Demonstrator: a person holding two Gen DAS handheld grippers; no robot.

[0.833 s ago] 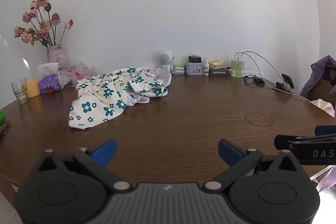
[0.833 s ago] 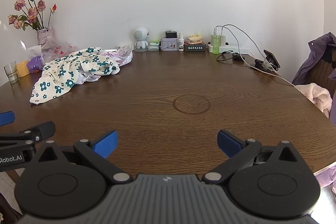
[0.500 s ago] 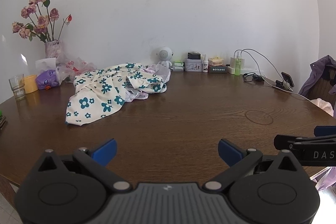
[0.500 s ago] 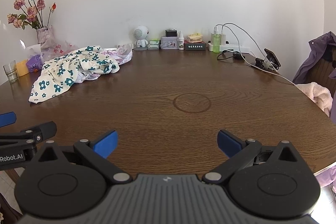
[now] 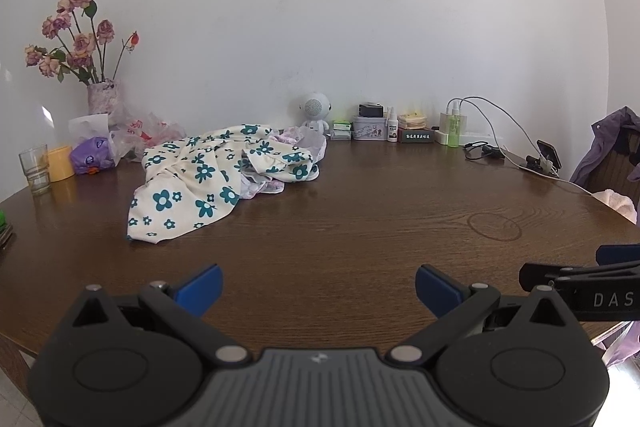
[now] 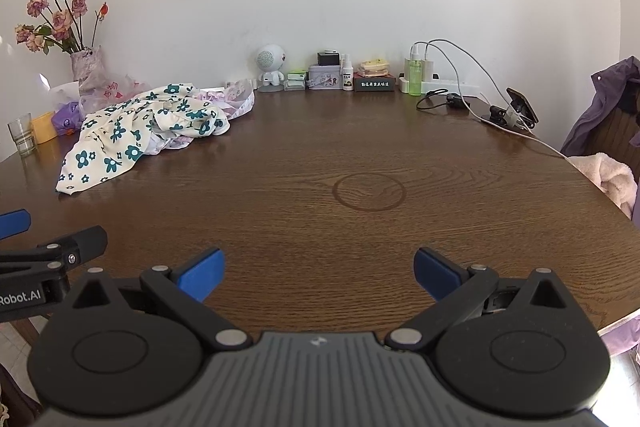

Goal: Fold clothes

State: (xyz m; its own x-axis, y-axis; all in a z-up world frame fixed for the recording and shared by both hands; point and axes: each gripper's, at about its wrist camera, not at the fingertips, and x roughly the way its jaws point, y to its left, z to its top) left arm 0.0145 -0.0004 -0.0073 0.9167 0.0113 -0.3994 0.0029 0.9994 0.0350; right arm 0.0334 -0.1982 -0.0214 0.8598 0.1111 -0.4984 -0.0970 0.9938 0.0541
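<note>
A crumpled cream garment with teal flowers lies on the far left of the round wooden table, on top of a pale lilac garment. My left gripper hovers open over the table's near edge, well short of the clothes, with nothing between its blue pads. My right gripper is open too, empty, to the right of the left one and farther from the pile. Each gripper's finger shows at the edge of the other's view.
Along the wall stand a vase of roses, a glass, a yellow cup, a white toy robot, small boxes and bottles, a power strip with cables and a phone on a stand. A purple jacket hangs at the right.
The left wrist view has shifted a little, so the clothes sit slightly more to the right in it than half a second ago. Both grippers stay open; the right view is nearly unchanged.
</note>
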